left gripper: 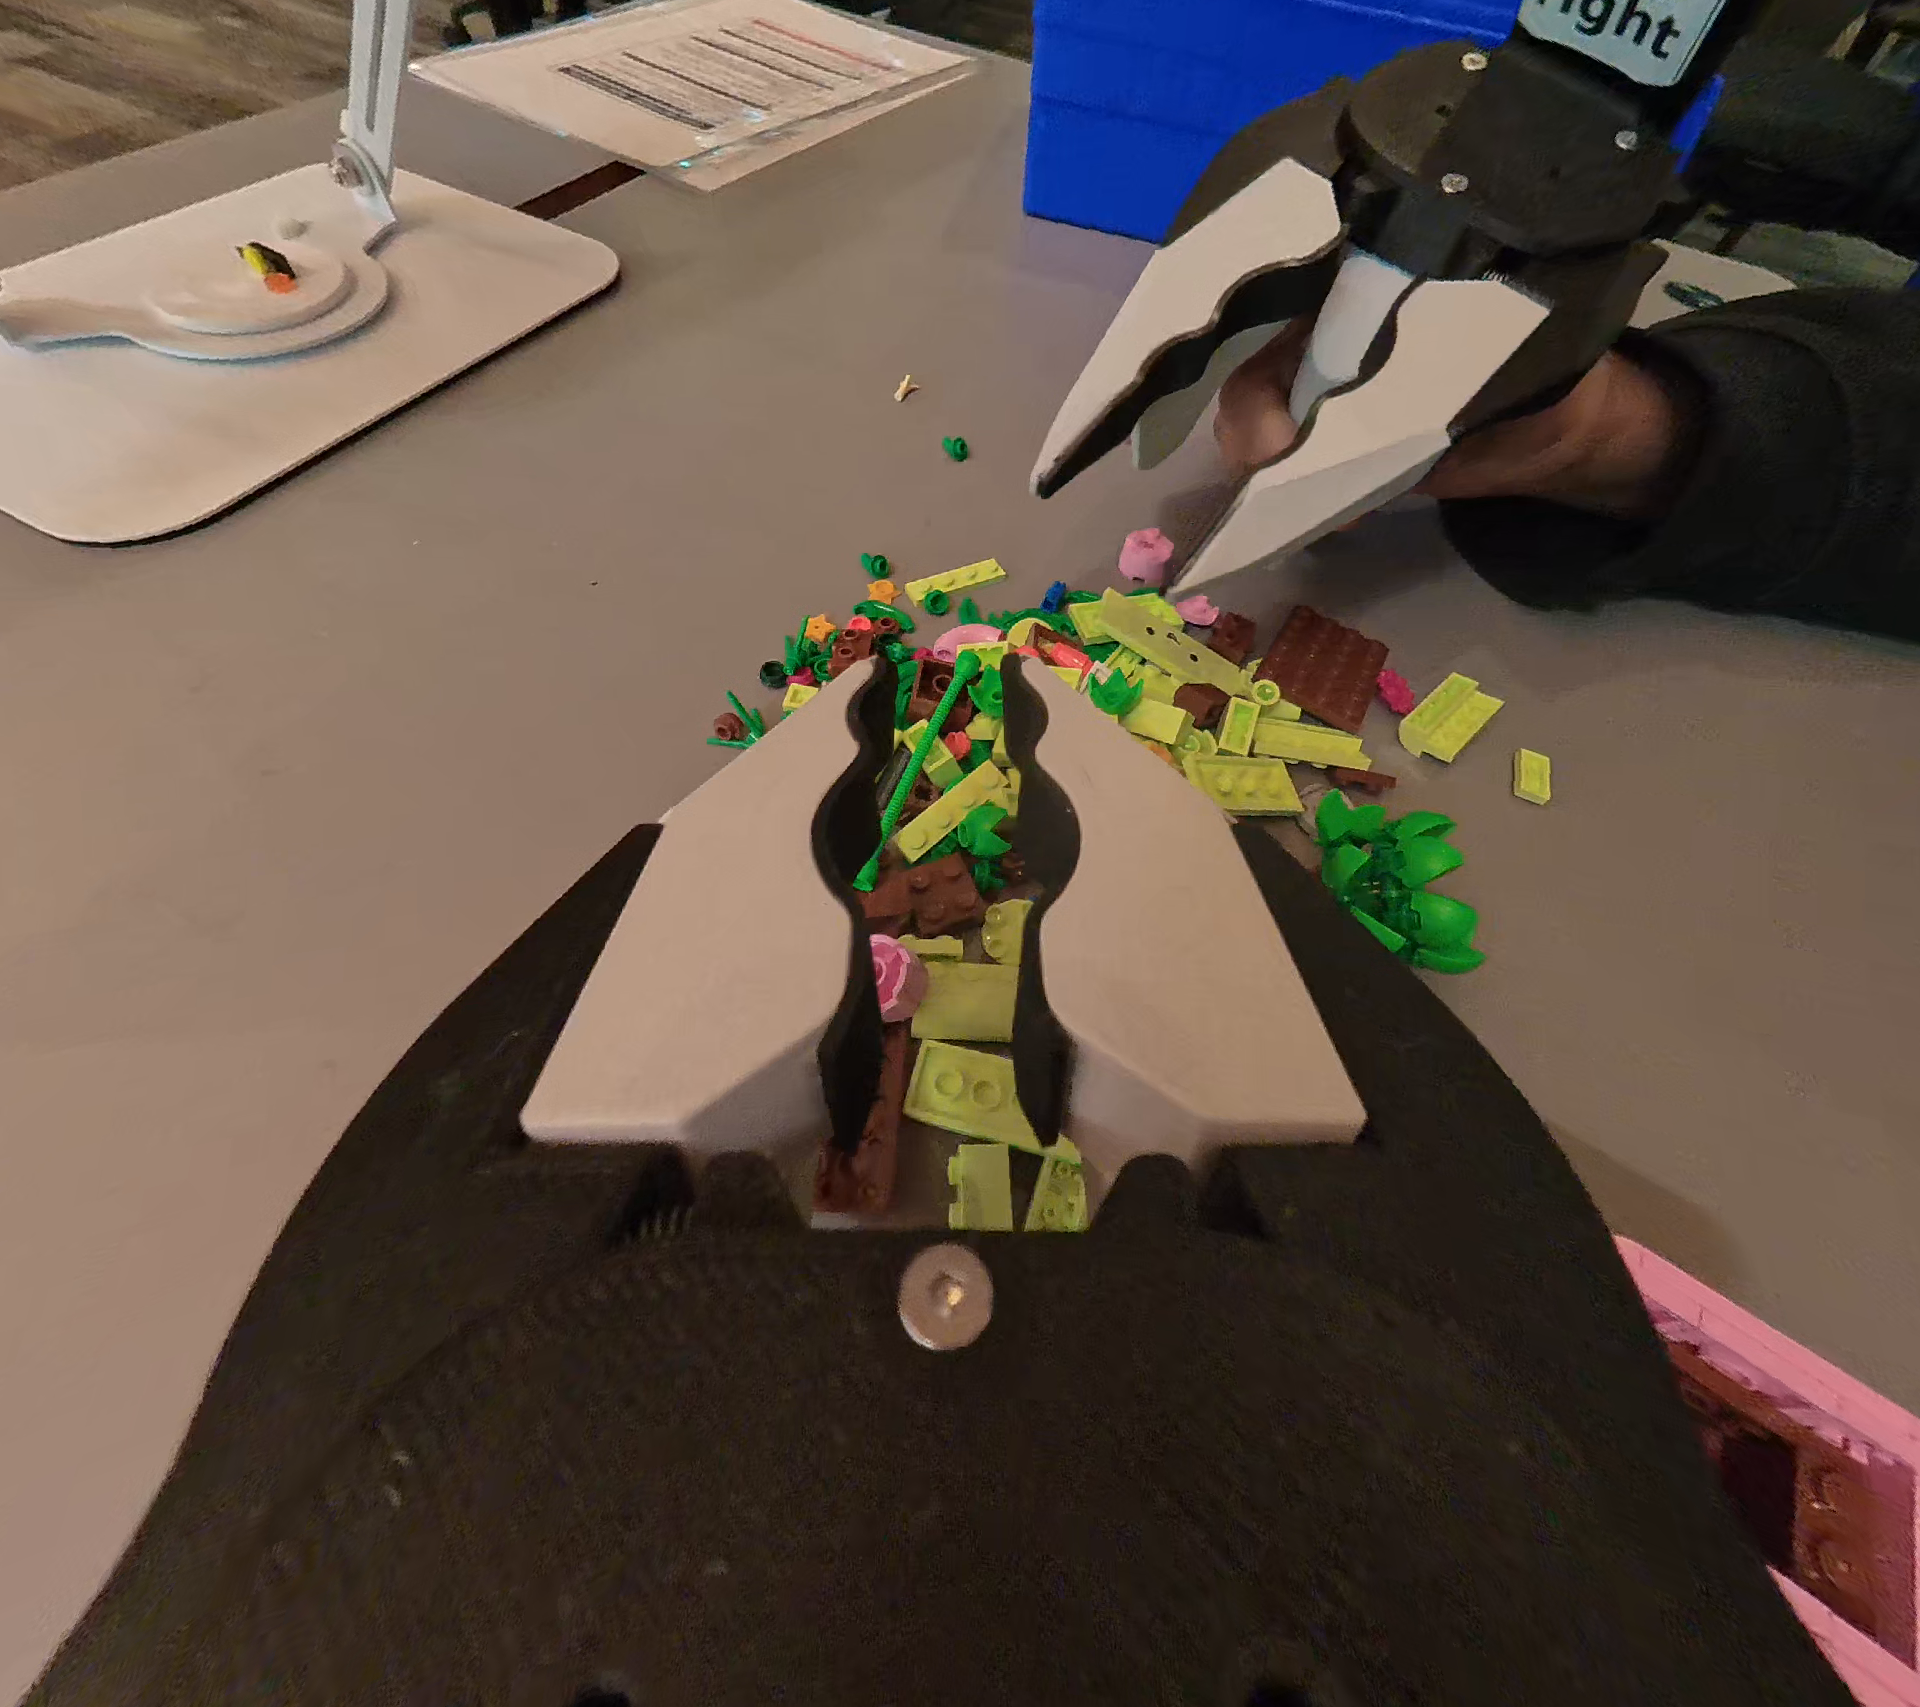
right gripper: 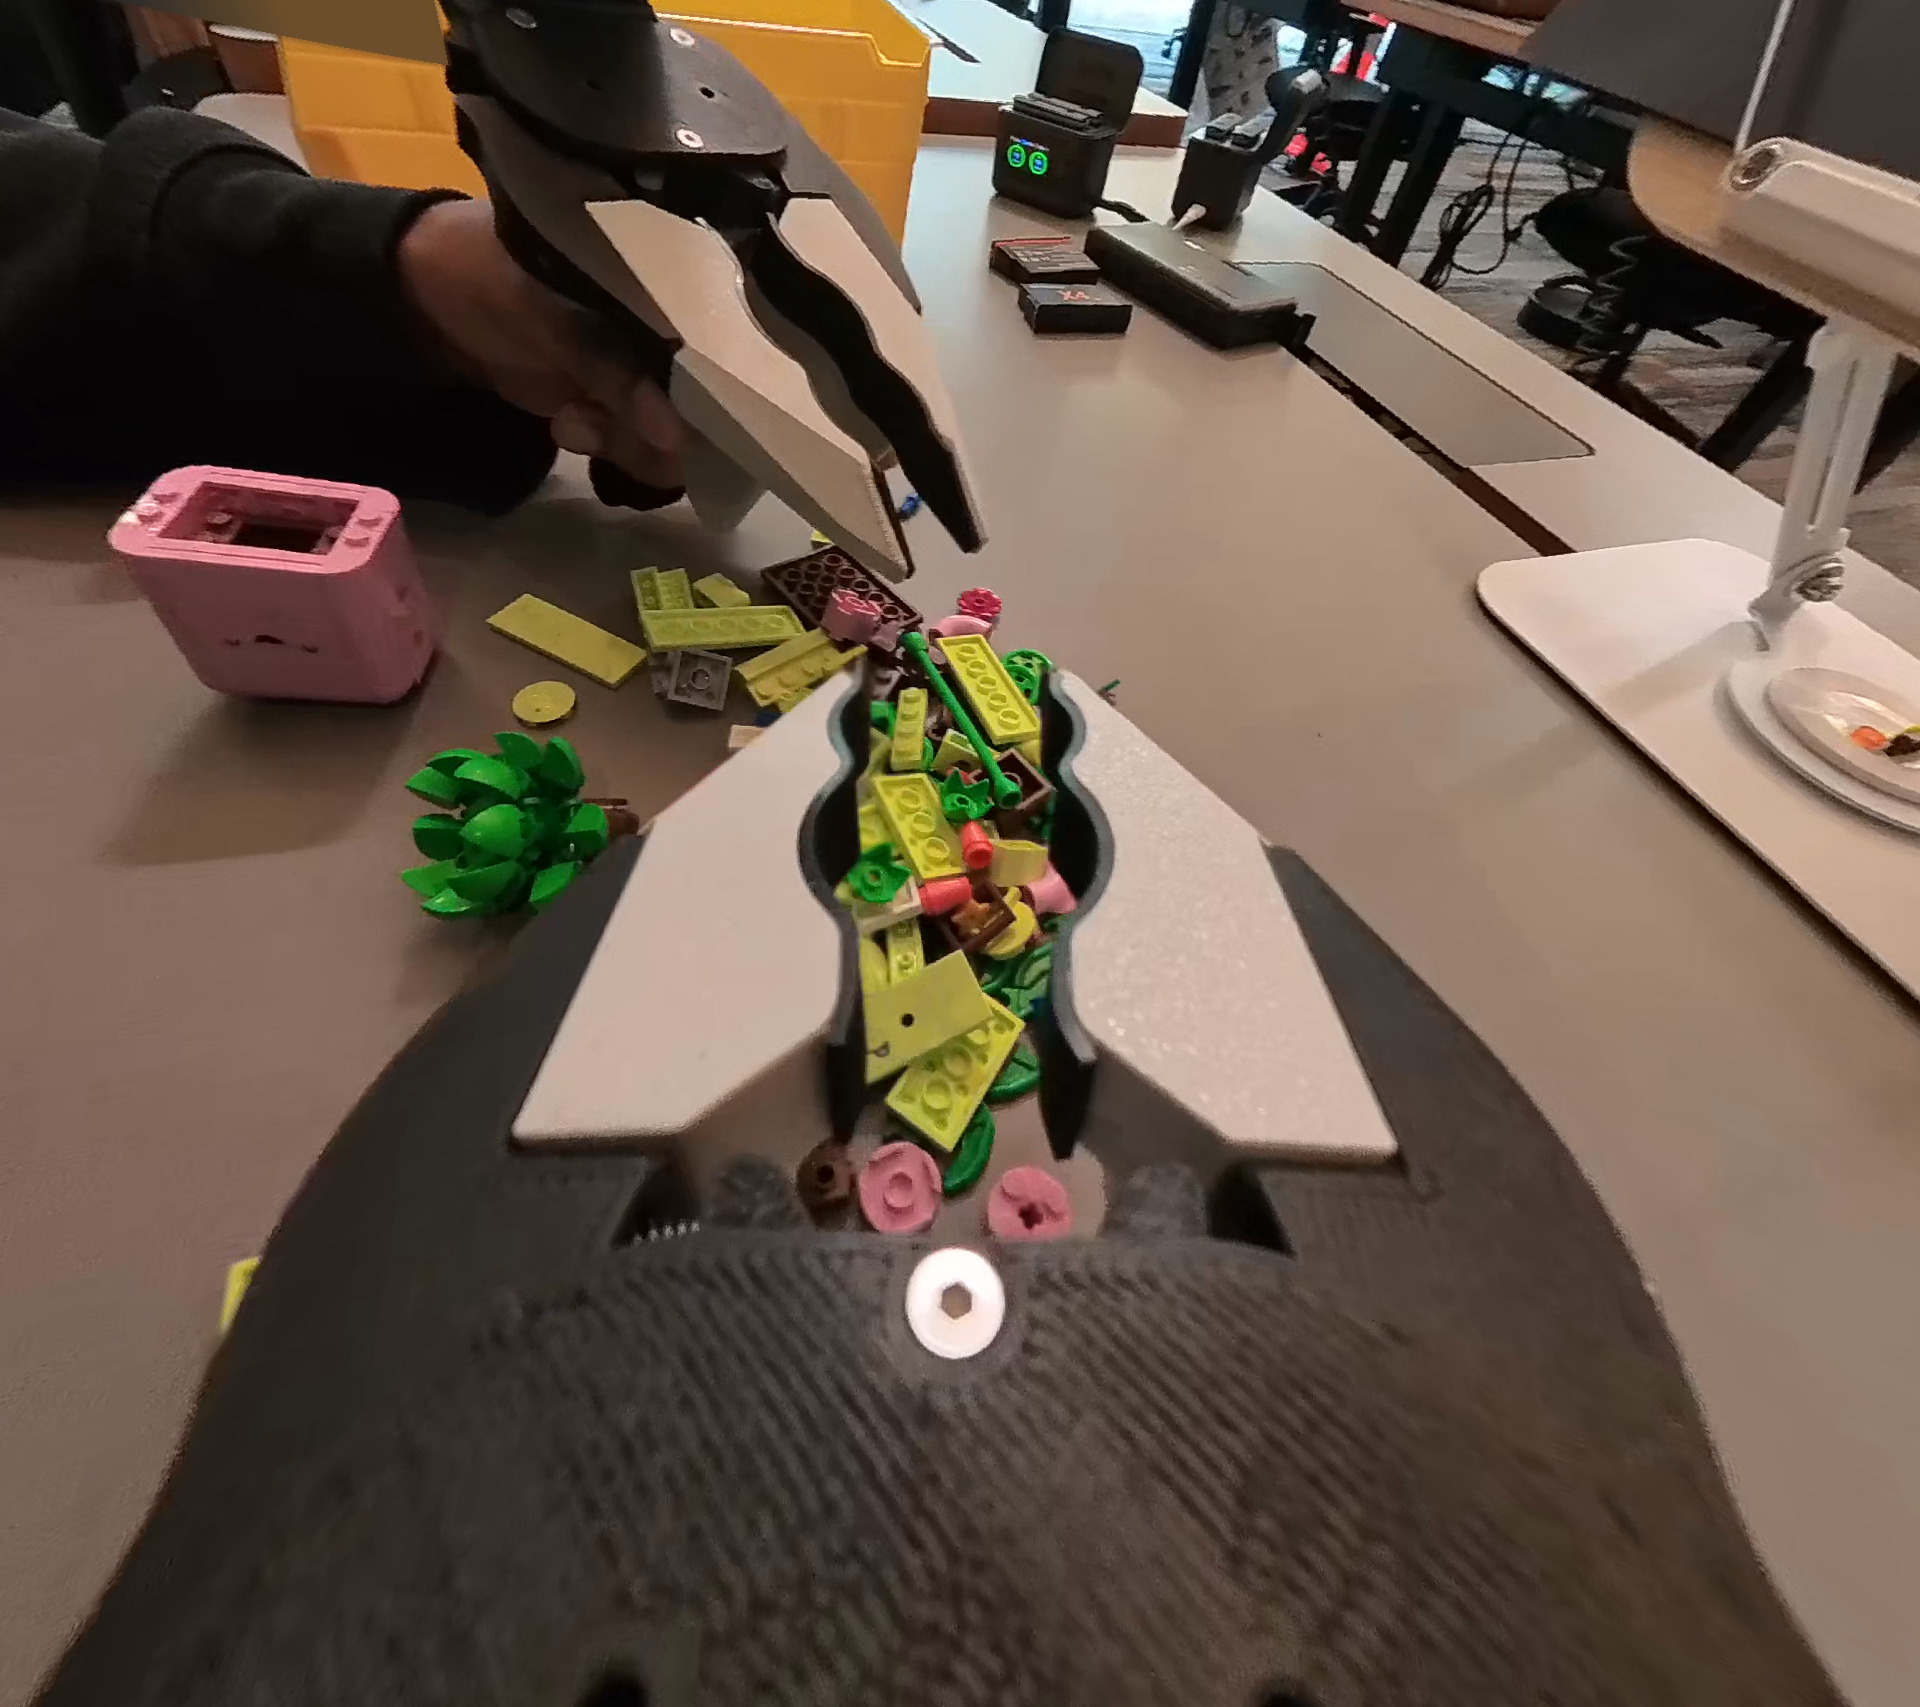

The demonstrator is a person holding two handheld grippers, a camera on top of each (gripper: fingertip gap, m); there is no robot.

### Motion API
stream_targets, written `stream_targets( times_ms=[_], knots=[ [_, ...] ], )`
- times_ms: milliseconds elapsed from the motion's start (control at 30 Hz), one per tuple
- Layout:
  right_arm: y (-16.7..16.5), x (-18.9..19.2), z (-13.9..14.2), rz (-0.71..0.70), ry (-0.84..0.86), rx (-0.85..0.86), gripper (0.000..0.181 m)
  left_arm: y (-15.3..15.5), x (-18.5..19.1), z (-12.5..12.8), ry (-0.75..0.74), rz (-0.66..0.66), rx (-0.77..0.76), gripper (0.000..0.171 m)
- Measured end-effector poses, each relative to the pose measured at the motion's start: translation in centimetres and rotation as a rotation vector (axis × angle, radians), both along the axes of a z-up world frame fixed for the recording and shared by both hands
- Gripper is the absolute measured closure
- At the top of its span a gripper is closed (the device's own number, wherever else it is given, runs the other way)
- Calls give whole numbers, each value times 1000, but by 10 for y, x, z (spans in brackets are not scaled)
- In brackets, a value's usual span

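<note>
Both grippers are hovering over the brick pile (left gripper: 1049, 722) on the desk (left gripper: 520, 722); the left gripper (left gripper: 940, 670) and right gripper (right gripper: 951, 681) are gaping slightly, holding nothing; any careless sweep risks scattering bricks off the desk.

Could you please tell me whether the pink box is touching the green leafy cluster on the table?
Apart. The right wrist view shows bare grey table between the pink box and the green leafy cluster, which sits nearer the camera.
</note>
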State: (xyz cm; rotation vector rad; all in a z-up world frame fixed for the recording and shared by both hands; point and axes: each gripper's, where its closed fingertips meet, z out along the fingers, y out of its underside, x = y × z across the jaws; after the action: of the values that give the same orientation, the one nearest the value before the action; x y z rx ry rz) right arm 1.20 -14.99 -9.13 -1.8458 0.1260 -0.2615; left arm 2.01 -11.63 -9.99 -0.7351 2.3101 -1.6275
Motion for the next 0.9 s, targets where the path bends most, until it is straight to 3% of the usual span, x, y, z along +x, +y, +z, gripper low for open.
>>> stream_targets(
  times_ms=[167,267,500,733,900],
  knots=[
    [5,-13,-5,61,137,-10,150,-1,-4,5,-8,-41,-41,171],
    [6,-19,-6,100,174,-17,148,-1,-6,8,13,-55,-74,171],
    [17,-61,-11,316,295,-68,164,-3,-7,6,26,-67,-74,171],
    [21,-85,-20,401,314,-169,133,-2,-6,4,27,-59,-71,171],
    [18,-89,-36,408,266,-280,134,-2,-6,3,29,-62,-68,171]
  ],
)
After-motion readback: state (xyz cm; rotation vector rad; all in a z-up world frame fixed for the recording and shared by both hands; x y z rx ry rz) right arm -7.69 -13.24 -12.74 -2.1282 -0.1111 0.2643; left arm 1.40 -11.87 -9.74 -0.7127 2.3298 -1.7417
